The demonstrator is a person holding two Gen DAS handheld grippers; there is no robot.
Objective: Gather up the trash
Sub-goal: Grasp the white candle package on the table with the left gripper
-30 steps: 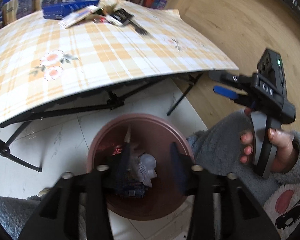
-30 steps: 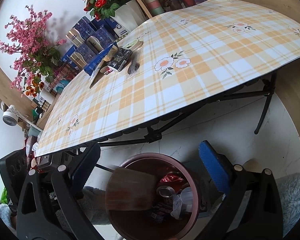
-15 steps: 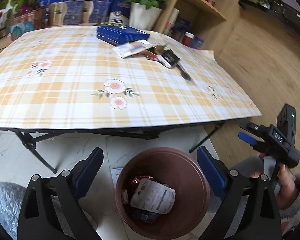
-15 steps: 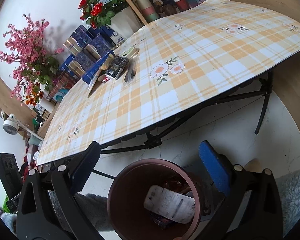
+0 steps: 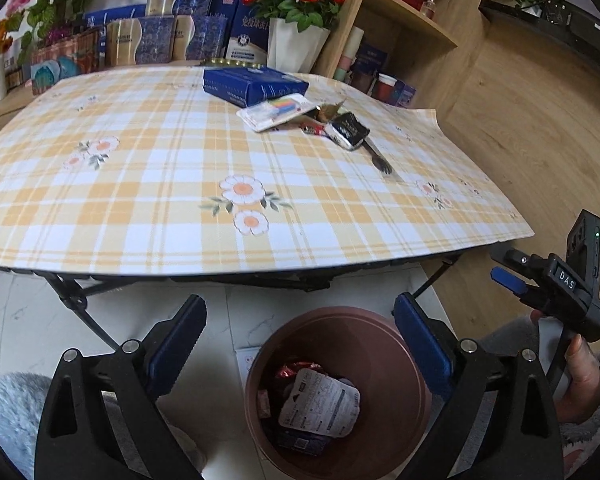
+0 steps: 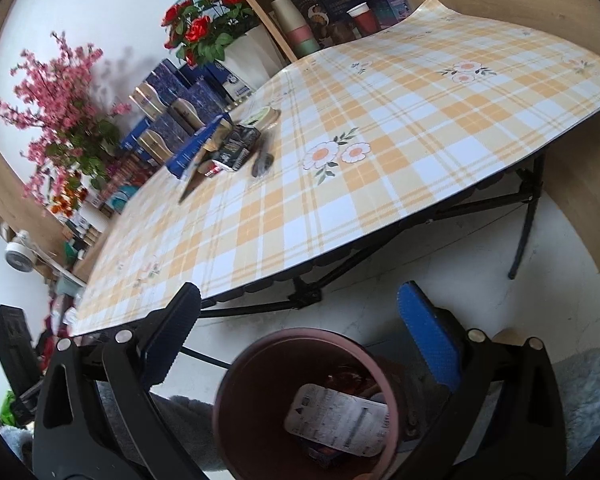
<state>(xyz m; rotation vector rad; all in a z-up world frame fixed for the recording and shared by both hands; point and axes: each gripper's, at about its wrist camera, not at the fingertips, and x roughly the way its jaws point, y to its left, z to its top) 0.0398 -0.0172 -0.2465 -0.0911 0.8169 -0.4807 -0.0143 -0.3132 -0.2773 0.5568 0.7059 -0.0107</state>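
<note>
- I have the brown bin (image 5: pixel 336 392) on the floor just in front of the table (image 5: pixel 228 184), near its edge, so anything lifted off the cloth has a short drop.
- Inside it a white printed packet (image 5: pixel 320 402) lies on top of red and dark wrappers.
- My left gripper (image 5: pixel 296 344) hangs above the bin, jaws spread wide, nothing between them.
- My right gripper (image 6: pixel 300 336) sits beside it, tilted, jaws equally wide and empty.
- More trash waits far across the table: a black wrapper (image 5: pixel 350 130), a flat white pack (image 5: pixel 278 111) and a dark fork (image 5: pixel 378 156), beside a blue box (image 5: pixel 254 84).
- I judge the next reach goes there.
</note>
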